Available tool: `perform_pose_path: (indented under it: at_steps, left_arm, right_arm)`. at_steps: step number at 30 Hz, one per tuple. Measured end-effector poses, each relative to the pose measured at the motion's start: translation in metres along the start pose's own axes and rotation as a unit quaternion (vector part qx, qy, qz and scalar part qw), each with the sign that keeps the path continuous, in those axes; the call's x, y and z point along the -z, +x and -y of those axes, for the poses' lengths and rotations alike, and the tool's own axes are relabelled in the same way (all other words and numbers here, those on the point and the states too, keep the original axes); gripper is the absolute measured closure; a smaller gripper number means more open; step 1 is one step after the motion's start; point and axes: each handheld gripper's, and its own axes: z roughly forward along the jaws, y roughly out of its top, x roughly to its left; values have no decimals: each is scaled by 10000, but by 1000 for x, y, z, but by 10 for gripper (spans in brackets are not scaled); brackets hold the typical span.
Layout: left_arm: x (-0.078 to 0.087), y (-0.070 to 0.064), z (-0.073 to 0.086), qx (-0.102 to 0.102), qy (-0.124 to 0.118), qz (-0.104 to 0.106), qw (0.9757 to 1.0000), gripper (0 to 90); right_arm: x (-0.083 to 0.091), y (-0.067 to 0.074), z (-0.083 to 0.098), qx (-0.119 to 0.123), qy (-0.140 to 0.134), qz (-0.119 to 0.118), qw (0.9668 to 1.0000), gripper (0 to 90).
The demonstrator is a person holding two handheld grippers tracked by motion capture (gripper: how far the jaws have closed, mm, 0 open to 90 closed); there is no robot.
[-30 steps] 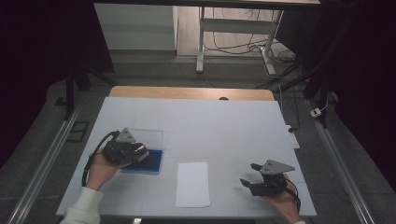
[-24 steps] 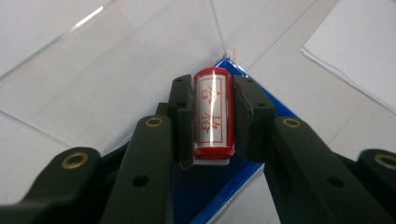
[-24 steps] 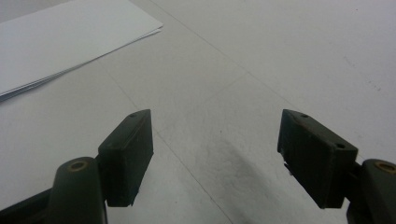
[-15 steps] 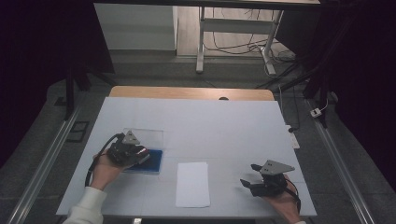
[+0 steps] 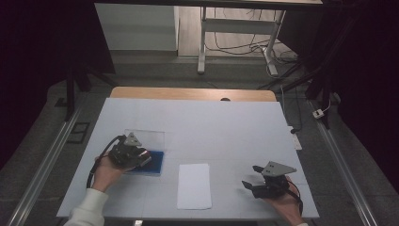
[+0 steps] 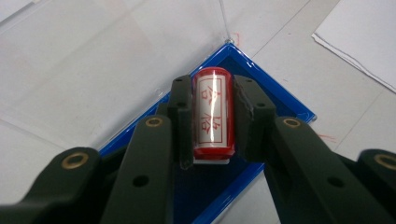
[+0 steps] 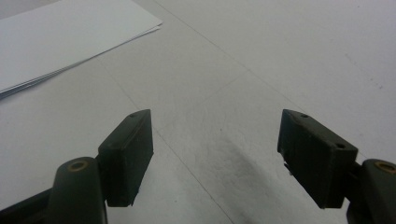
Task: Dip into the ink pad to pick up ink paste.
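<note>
White table [image 5: 226, 122], dim room; left gripper [image 6: 212, 123] clamps a light, hard, slick stamp [image 6: 213, 112] by its sides over the ink pad [image 6: 275, 100]; right gripper [image 7: 215, 154] gapes empty.

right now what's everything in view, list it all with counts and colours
stamp: 1, red with a white label and red characters, clamped between the left jaws above the blue pad
ink pad case: 1, blue base with a clear lid open behind it, left part of the table
paper: 1 small white stack, near edge of the table, between the two hands
table: 1, white top with a wood strip along the far edge
metal frame: 1, pale, on the floor beyond the table, cables beside it
left hand-held gripper: 1, black, shut on the stamp
right hand-held gripper: 1, black, jaws apart over bare table, right of the paper
</note>
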Motion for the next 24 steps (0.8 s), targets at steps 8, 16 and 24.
perform_pose_path:
  at_steps: [8, 16, 24]
  left_arm:
    - [0, -1, 0, 12, 51, -22, 10000, 701]
    - [-1, -2, -1, 7, 133, -82, 9999, 700]
    - [-2, -3, -3, -17, 189, -126, 9997, 700]
  right_arm:
    - [0, 0, 0, -2, 10, -1, 10000, 268]
    - [-1, 1, 0, 16, 11, -9, 10000, 268]
    - [-2, 1, 0, 17, 21, -12, 10000, 268]
